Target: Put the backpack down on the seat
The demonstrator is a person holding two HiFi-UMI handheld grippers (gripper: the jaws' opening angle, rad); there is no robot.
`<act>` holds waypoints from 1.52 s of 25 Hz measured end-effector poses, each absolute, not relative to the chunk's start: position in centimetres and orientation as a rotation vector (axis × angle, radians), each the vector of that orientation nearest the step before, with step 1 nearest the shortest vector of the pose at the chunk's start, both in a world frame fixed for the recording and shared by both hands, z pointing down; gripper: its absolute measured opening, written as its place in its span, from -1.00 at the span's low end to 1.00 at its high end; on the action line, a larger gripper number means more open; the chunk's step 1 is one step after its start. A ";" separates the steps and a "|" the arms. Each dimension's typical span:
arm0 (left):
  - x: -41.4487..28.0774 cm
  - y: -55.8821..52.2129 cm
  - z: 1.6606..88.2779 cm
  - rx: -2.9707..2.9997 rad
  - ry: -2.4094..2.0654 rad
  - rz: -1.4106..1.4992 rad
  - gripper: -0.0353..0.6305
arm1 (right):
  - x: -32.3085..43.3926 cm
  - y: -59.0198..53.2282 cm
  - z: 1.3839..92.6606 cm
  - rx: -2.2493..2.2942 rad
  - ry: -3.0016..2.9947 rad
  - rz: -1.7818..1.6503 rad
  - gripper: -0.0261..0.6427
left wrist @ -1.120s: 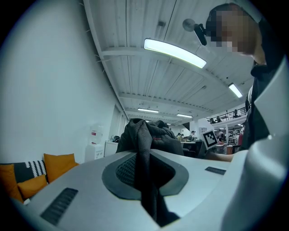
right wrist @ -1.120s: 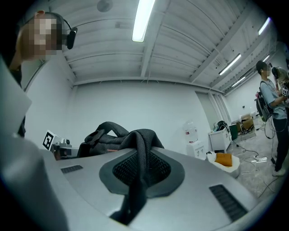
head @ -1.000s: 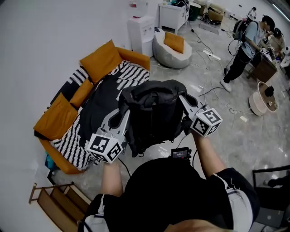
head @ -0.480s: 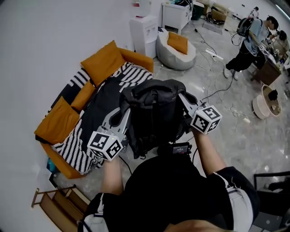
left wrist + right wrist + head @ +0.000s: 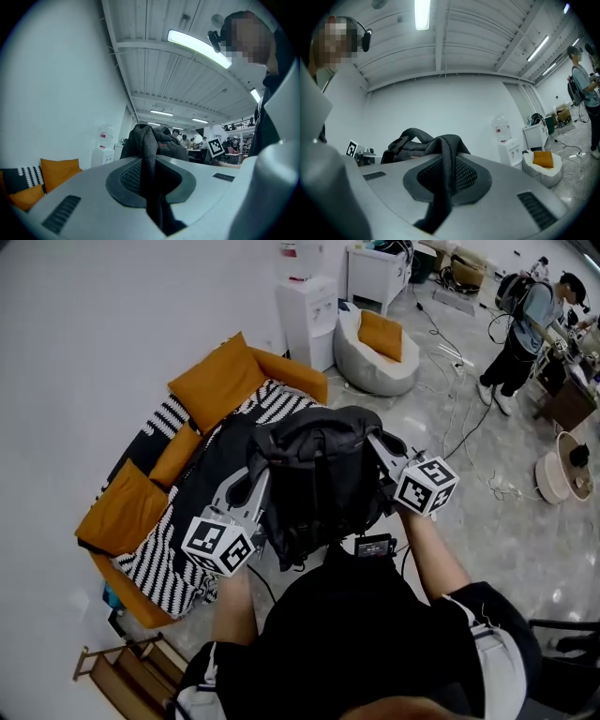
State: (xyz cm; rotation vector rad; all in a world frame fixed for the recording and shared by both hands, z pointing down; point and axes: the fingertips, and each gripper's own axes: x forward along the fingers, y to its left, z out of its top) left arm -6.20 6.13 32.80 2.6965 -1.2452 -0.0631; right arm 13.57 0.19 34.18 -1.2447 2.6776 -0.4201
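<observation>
black mesh straps of the backpack (image 5: 319, 474) are pinched in my left gripper (image 5: 255, 476) and right gripper (image 5: 380, 442), jaws narrow on the webbing, so the bag hangs mid-air at 12 o'clock. i judge this the carry step: next it must go over the orange sofa seat (image 5: 202, 484) at 10 o'clock, then down. its contents i cannot tell.

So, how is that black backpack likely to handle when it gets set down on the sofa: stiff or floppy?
Probably floppy: the backpack sags in folds between the left gripper and right gripper. Its mesh straps drape limply through the fingers, so it may slump or topple on the sofa. It looks bulky, so likely not light.
</observation>
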 end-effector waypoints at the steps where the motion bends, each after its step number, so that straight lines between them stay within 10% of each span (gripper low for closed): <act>1: -6.1 4.8 32.7 2.691 -1.252 -0.058 -0.76 | 13.7 -1.2 34.1 -1.235 2.681 -0.418 -0.78; 38: -9.0 -29.4 35.6 2.591 -1.395 -0.009 -0.76 | 9.8 -37.8 37.0 -1.058 2.744 -0.516 -0.78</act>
